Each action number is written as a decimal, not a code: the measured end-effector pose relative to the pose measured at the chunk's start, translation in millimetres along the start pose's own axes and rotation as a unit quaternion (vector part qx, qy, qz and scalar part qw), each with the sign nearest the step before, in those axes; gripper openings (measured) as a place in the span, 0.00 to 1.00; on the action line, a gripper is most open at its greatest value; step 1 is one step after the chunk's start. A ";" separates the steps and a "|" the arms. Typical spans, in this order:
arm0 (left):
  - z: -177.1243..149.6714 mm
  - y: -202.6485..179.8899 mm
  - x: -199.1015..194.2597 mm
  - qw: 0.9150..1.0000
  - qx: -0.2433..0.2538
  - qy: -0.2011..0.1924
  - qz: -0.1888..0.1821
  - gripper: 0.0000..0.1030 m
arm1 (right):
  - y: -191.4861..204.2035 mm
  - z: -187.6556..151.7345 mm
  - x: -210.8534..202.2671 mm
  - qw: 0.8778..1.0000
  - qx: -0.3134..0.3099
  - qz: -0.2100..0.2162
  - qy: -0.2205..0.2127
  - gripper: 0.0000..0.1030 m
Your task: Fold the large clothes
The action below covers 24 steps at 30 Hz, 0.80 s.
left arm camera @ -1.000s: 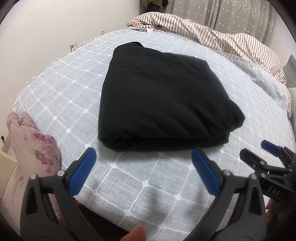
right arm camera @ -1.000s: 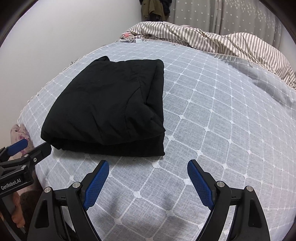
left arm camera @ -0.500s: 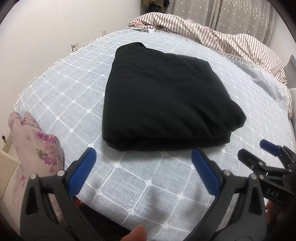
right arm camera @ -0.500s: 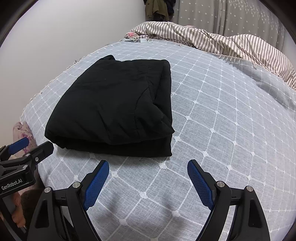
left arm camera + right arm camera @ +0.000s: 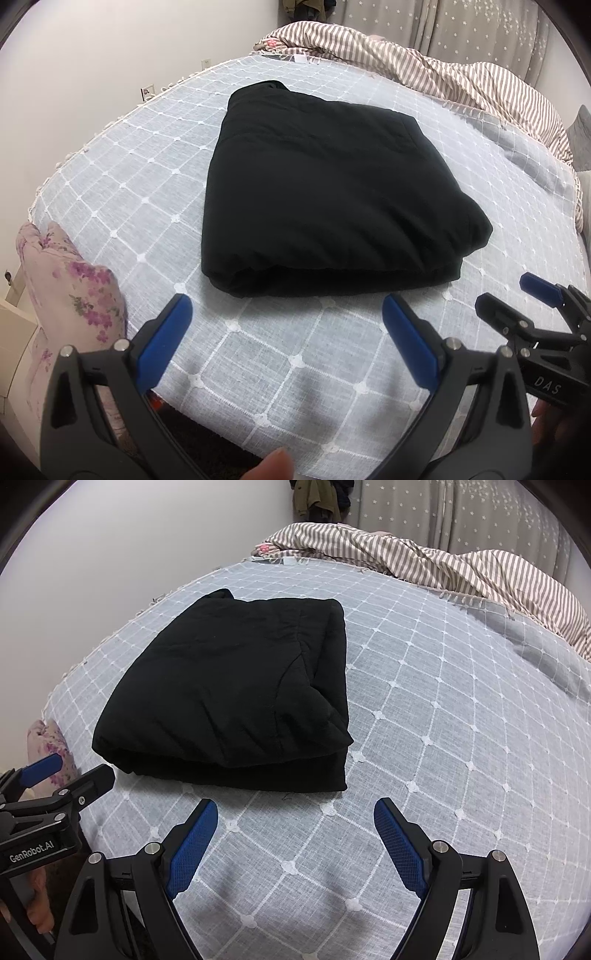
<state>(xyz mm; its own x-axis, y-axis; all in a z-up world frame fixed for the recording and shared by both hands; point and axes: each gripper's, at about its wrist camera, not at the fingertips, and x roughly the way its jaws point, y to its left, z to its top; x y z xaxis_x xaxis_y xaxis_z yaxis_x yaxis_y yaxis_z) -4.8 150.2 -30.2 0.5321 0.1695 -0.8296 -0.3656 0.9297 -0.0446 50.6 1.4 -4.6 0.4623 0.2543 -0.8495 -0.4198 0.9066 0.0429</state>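
A black garment (image 5: pixel 332 192) lies folded into a thick rectangle on the grey checked bedspread (image 5: pixel 140 206). It also shows in the right wrist view (image 5: pixel 236 694). My left gripper (image 5: pixel 286 314) is open and empty, held over the bed's near edge just short of the garment's front fold. My right gripper (image 5: pixel 295 816) is open and empty, just in front of the garment's near right corner. Each gripper shows at the edge of the other's view: the right one (image 5: pixel 517 299) and the left one (image 5: pixel 70 771).
A striped duvet (image 5: pixel 443 70) is bunched along the far side of the bed. A floral pillow (image 5: pixel 70 288) sits at the near left edge. A white wall stands to the left, and curtains (image 5: pixel 461 513) and hanging clothes (image 5: pixel 317 498) stand behind.
Both grippers have drawn back slightly from the folded garment and stay open. The garment has not moved.
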 end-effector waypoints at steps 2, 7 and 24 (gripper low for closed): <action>0.0 -0.5 0.1 1.000 0.000 0.000 0.000 0.99 | -0.4 0.2 -0.2 1.000 0.000 0.001 0.000 0.85; -0.4 -0.8 0.3 1.000 0.000 0.000 0.001 0.99 | -0.6 0.4 -0.3 1.000 0.000 0.001 0.000 0.85; -0.9 -0.7 2.1 1.000 0.001 0.002 0.001 0.99 | 2.2 -0.6 -0.1 1.000 -0.004 0.003 0.002 0.85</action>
<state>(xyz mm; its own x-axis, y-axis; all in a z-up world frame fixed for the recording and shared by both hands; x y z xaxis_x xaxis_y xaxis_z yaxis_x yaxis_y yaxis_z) -4.1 149.7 -32.5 0.5283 0.1709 -0.8317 -0.3659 0.9297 -0.0414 49.2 3.1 -4.7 0.4573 0.2577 -0.8512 -0.4276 0.9029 0.0436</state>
